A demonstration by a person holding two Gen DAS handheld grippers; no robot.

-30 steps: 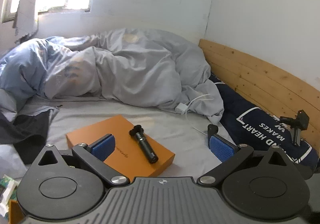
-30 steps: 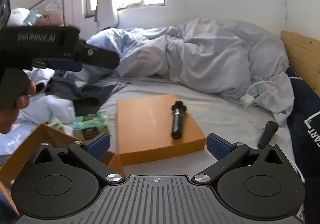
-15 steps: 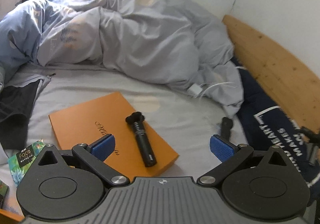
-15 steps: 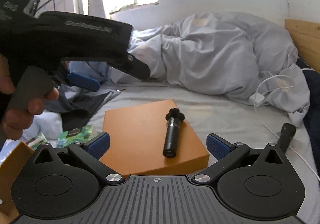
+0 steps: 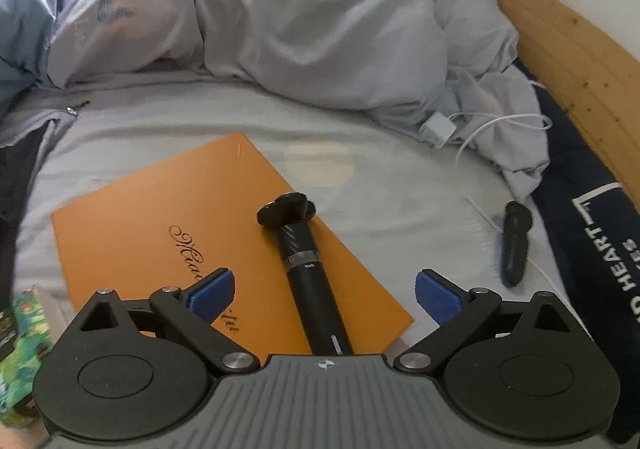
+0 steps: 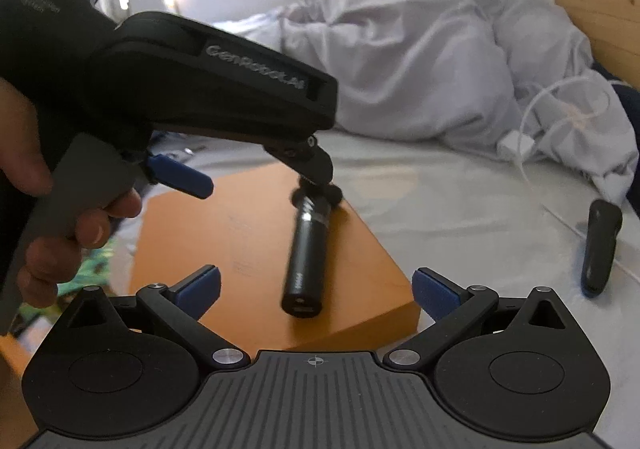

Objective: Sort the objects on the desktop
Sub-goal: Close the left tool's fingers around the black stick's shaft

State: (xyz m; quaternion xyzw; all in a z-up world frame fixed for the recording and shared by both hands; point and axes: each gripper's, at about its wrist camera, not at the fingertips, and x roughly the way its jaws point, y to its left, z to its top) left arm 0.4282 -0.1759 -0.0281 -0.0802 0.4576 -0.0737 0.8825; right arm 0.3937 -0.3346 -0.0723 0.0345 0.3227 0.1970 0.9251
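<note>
A black cylindrical stick with a knobbed head lies on a flat orange box on the bed. My left gripper is open, its blue pads on either side of the stick just above it. The right wrist view shows the same stick and box, with the left gripper held over the stick's head. My right gripper is open and empty, low before the box's near corner. A small black remote-like object lies on the sheet to the right.
A crumpled grey duvet fills the back. A white charger and cable lie by it. A dark blue printed pillow and wooden headboard are at right. Green packets lie at left.
My left gripper has moved down and forward toward the black stick, which now sits between its pads. In the right view the left gripper has come across over the stick; the right moved closer.
</note>
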